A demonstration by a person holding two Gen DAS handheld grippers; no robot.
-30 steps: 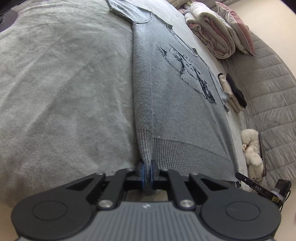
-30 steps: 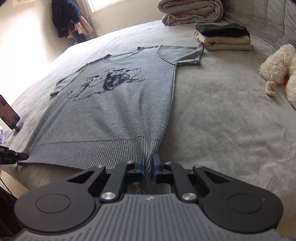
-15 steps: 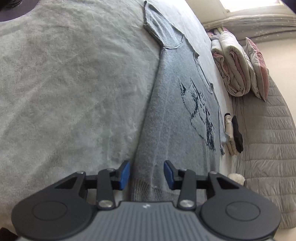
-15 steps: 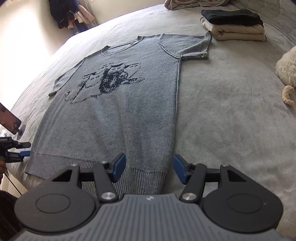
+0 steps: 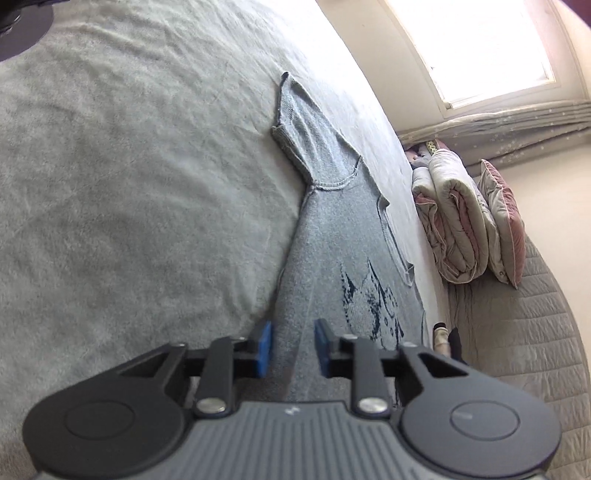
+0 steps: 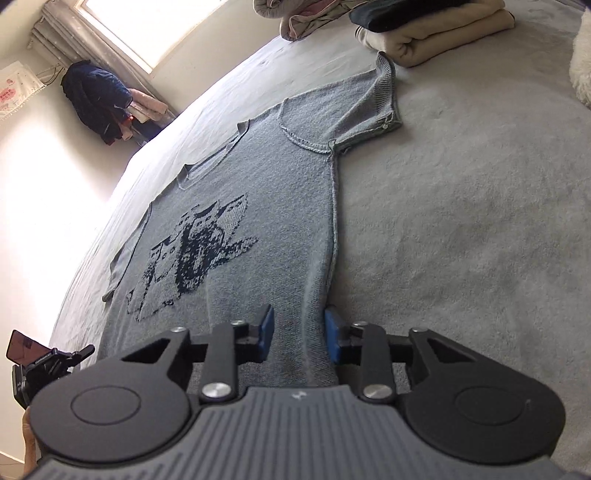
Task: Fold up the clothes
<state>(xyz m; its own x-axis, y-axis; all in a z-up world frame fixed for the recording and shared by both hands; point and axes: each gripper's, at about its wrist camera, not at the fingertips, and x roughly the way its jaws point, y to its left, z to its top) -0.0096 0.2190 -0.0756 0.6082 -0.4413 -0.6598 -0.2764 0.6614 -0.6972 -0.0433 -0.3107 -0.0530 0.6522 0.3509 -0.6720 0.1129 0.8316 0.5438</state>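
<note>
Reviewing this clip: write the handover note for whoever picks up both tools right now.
Left tool: open, empty, over the sweater's left side edge.
Right tool: open, empty, over its right side edge.
Sweater: lies flat, print side up, on the grey bed cover, both short sleeves out.
Folded clothes are stacked beyond the right sleeve, near the headboard.
Done: the garment is spread out, ready to fold.
Left: every fold; probably grip a side or sleeve first, then add it to the stack.
</note>
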